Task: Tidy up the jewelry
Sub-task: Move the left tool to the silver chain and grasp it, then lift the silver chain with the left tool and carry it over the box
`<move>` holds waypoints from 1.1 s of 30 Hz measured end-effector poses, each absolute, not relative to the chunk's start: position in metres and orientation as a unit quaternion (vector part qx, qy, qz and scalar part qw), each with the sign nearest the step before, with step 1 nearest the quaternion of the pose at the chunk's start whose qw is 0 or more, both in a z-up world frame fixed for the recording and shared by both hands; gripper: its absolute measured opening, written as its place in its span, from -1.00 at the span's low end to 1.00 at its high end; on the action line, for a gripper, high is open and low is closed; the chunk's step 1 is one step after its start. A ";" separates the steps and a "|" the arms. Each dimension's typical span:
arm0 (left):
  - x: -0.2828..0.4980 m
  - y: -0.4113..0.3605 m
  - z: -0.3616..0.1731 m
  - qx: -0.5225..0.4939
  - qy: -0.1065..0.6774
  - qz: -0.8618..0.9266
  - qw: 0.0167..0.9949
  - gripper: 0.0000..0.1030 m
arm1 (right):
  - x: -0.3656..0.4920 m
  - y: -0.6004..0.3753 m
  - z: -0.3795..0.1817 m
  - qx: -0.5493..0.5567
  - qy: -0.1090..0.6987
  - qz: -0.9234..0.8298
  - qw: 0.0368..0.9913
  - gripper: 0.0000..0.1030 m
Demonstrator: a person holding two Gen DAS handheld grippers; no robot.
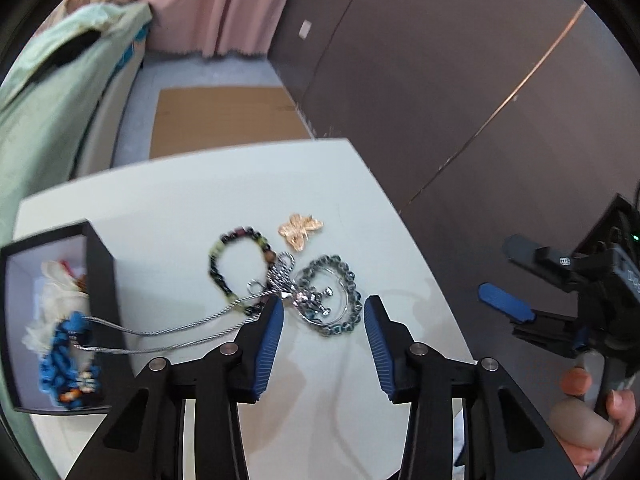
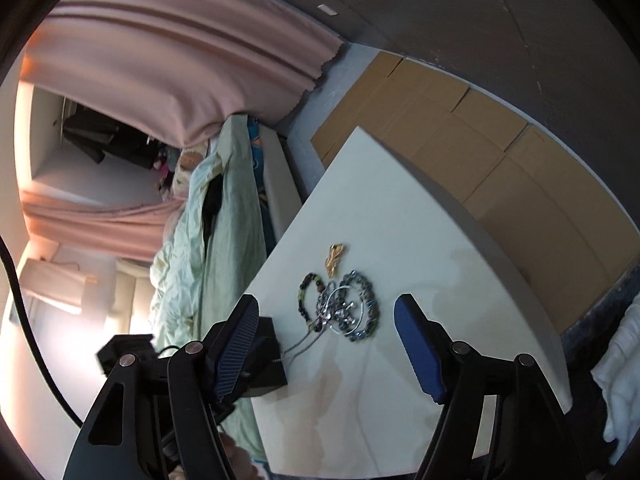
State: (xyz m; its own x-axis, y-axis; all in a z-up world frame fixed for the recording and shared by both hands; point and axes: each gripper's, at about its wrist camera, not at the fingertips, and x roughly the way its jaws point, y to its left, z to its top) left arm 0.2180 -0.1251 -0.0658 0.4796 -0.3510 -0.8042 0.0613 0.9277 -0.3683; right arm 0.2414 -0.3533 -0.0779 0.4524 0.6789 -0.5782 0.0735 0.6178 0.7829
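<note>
On the white table (image 1: 168,208) lie a dark multicoloured bead bracelet (image 1: 224,248), a grey-blue bead bracelet (image 1: 349,280), a gold butterfly brooch (image 1: 300,229) and a silver pendant (image 1: 309,300) whose cord (image 1: 176,330) runs into a black box (image 1: 100,264). The box holds blue beads (image 1: 60,364) and pale items. My left gripper (image 1: 323,312) is open just above the pendant and grey-blue bracelet. My right gripper (image 2: 326,322) is open and empty, held off the table's right side; it also shows in the left wrist view (image 1: 505,302). The jewelry pile (image 2: 340,308) shows between its fingers.
A bed with a pale green cover (image 1: 48,112) lies left of the table. Flat cardboard (image 1: 224,116) lies on the floor beyond the table, against a dark wall (image 1: 440,80). Pink curtains (image 1: 208,4) hang at the back.
</note>
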 end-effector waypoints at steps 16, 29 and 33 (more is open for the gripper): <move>0.244 -0.142 -0.101 -0.153 0.538 -0.052 0.827 -0.20 | 0.243 -0.363 -0.081 0.412 0.482 0.200 0.747 0.40; 0.242 -0.150 -0.082 -0.059 0.526 -0.031 0.848 -0.62 | 0.243 -0.361 -0.082 0.411 0.484 0.207 0.744 0.40; 0.237 -0.146 -0.067 -0.053 0.512 -0.036 0.856 -0.62 | 0.244 -0.357 -0.081 0.405 0.487 0.212 0.744 0.40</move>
